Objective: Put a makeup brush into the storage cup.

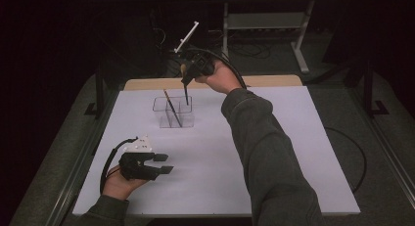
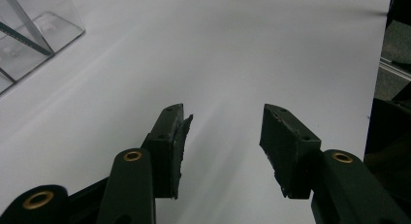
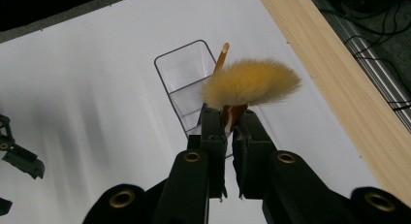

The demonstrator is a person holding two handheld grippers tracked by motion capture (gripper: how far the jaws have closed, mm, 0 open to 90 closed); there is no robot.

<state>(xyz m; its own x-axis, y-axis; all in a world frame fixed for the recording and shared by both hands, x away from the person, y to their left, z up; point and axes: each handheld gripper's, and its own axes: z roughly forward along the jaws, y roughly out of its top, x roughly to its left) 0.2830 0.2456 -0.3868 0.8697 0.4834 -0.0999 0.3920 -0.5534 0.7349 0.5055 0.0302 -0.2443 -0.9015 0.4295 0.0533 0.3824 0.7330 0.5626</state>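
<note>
On the white table [image 1: 274, 152] a clear box [image 1: 173, 111] stands at the far side with one brush [image 1: 172, 106] already leaning inside it. The right gripper [image 1: 187, 78] pinches a second, fluffy brush [image 3: 250, 82] right above the box, so it looks almost ready to drop in. The left gripper [image 1: 164, 163] rests near the front left, wide open and holding nothing.

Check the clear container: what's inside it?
The clear container holds one thin brush leaning on its divider. The right gripper grips a fluffy brush above it, bristles hiding part of the interior.
</note>
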